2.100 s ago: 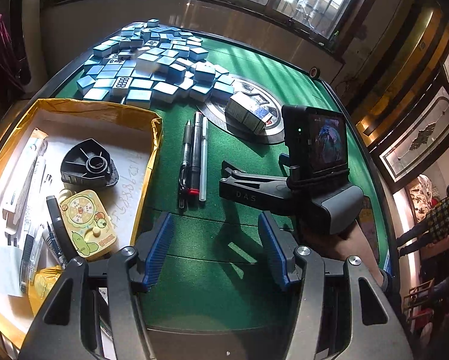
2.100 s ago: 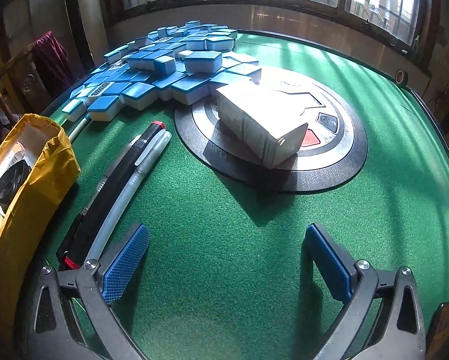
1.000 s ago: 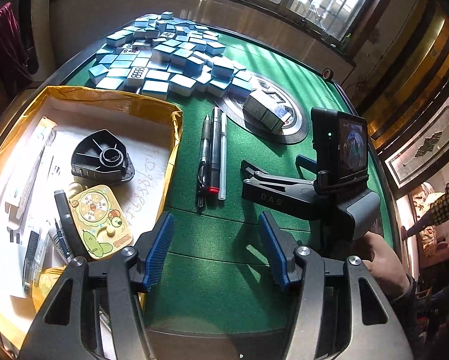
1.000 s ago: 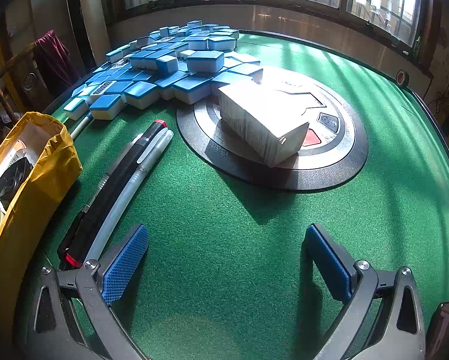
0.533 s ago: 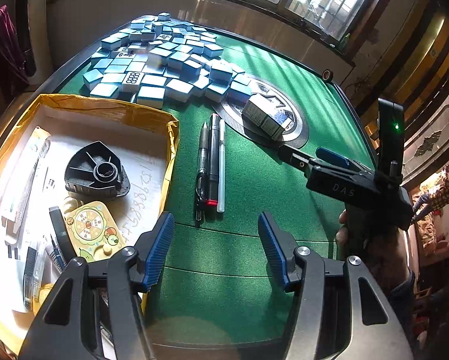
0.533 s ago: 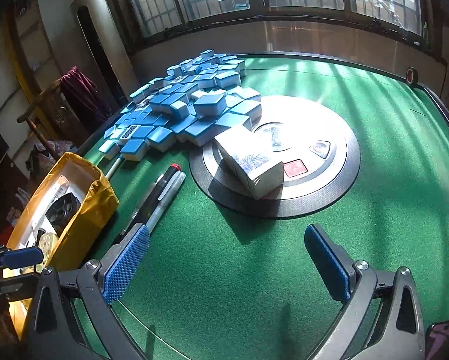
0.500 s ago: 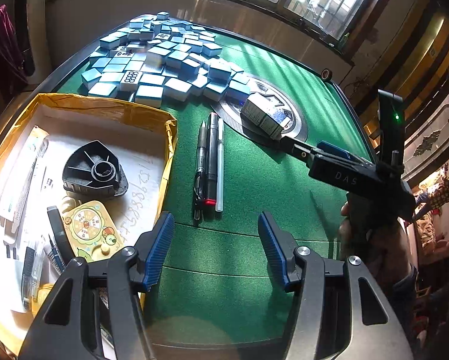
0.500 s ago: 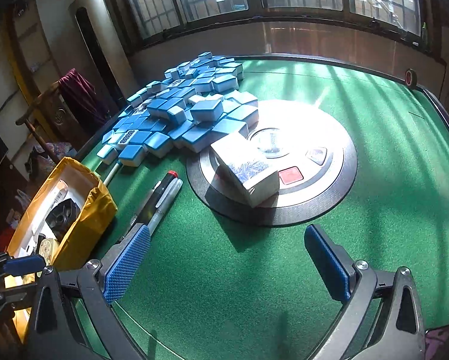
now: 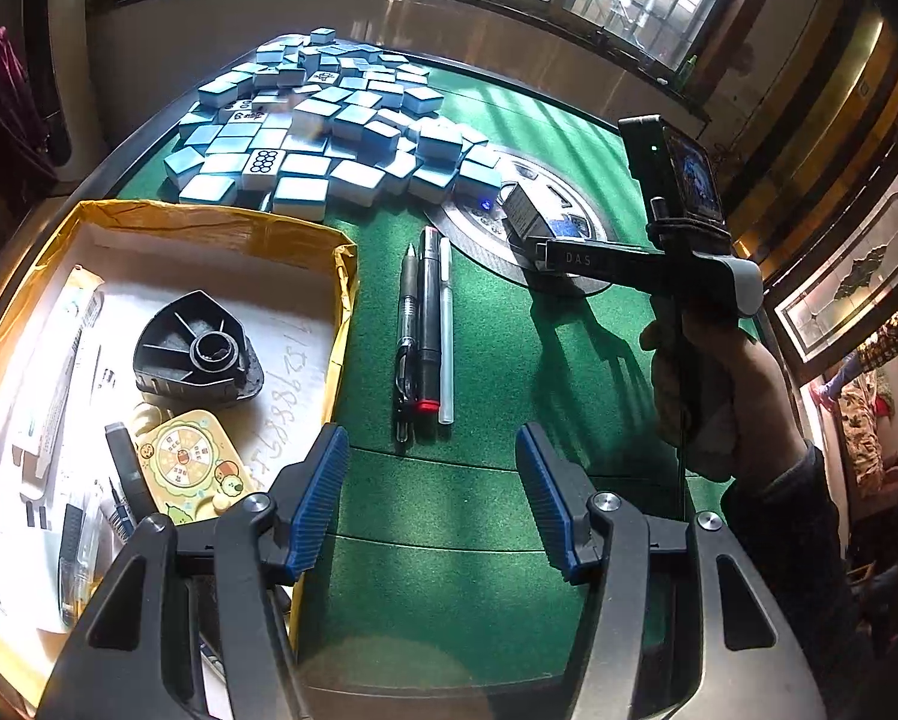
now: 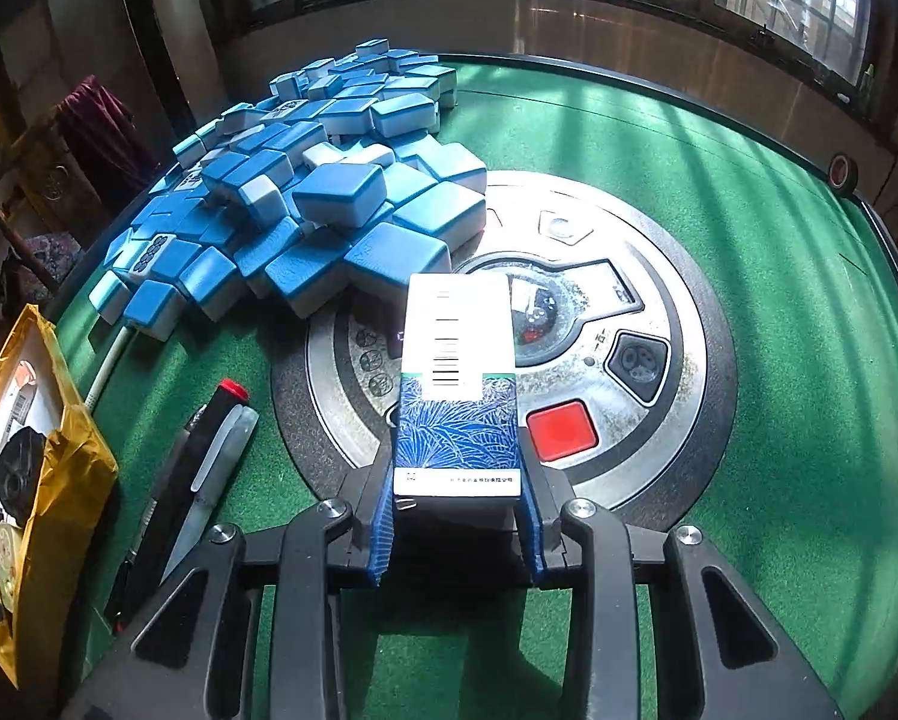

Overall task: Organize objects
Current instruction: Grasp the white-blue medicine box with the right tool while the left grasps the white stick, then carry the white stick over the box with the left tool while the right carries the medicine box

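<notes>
Between the blue pads of the right gripper [image 10: 456,531] sits a small box [image 10: 456,396], white with a barcode on its far half and a blue leaf pattern on its near half. Both pads press against the box's near end, one on each long side, so the jaws are closed on it. The box points away from the gripper, over the round metal hub [image 10: 647,324] at the centre of the green tabletop [image 10: 779,228]; whether it rests on the hub or is lifted off it cannot be told.

Just beyond the box, a heap of blue-backed tiles [image 10: 305,198] spreads from the hub towards the tabletop's far left edge. Left of the hub, three pens [image 9: 425,324] lie side by side, touching. Further left, at the tabletop's left edge, stands a yellow-lined tray [image 9: 221,222] holding a black dispenser [image 9: 194,351], a yellow cartoon case [image 9: 194,468] and other small items.

The left gripper [image 9: 431,504] hovers over bare felt near the pens' near ends, its jaws wide apart and holding nothing.
</notes>
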`<state>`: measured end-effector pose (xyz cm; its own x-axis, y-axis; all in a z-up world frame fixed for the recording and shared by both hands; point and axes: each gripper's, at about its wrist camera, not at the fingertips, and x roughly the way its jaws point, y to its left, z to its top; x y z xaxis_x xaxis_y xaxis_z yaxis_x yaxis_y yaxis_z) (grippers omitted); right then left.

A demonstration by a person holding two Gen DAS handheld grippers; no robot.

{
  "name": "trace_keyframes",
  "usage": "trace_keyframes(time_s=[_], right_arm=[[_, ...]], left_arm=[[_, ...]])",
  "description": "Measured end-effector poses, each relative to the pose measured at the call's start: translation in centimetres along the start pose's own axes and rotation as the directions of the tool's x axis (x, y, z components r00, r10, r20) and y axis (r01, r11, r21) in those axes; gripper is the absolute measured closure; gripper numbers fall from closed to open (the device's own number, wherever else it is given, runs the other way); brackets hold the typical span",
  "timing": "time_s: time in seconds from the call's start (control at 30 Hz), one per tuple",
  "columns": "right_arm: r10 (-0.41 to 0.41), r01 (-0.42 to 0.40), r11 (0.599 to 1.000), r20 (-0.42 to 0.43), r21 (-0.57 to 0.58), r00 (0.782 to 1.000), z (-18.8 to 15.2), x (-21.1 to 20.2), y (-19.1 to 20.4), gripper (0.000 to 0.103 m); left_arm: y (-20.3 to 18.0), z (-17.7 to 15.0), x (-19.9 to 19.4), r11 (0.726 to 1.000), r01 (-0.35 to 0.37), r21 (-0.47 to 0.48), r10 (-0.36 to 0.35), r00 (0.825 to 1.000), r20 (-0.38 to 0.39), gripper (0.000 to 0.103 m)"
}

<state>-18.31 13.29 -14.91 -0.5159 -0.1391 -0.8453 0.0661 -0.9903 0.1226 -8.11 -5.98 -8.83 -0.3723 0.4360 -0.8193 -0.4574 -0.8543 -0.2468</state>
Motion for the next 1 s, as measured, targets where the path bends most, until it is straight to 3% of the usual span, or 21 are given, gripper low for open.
trace_keyframes(time_s=[0.2,0.3,0.37,0.67,0.77,0.87,1.0], right_arm=[[0.060,-0.067,0.992,0.061,0.111,0.996,-3.4,-3.2,-1.6,0.073],[0.100,-0.114,0.984,0.103,0.138,0.990,-3.4,-3.8,-2.3,0.073],[0.099,-0.114,0.983,0.110,0.140,0.989,-3.3,-3.7,-2.4,0.073],[0.093,-0.112,0.977,0.109,0.183,0.990,-3.7,-4.1,-2.9,0.073],[0.094,-0.112,0.976,0.101,0.186,0.990,-3.8,-4.0,-3.0,0.073],[0.089,-0.109,0.974,0.106,0.198,0.990,-4.0,-4.2,-3.3,0.073],[0.084,-0.101,0.975,0.095,0.197,0.992,-4.0,-3.8,-3.3,0.073]], left_arm=[[-3.2,2.4,3.1,0.996,-0.003,0.084,0.006,1.000,-0.028,0.048],[-4.0,4.3,6.3,0.996,0.040,0.079,-0.031,0.994,-0.107,0.064],[-4.3,5.3,8.5,0.996,0.054,0.072,-0.041,0.986,-0.164,0.068],[-4.1,6.7,12.1,0.988,-0.114,0.105,0.134,0.969,-0.209,0.068],[-3.4,6.8,12.8,0.990,-0.120,0.076,0.136,0.958,-0.253,0.069],[-4.1,6.8,12.8,0.985,-0.133,0.107,0.155,0.962,-0.223,0.069],[-4.8,7.0,13.5,0.971,-0.197,0.135,0.222,0.952,-0.213,0.096]])
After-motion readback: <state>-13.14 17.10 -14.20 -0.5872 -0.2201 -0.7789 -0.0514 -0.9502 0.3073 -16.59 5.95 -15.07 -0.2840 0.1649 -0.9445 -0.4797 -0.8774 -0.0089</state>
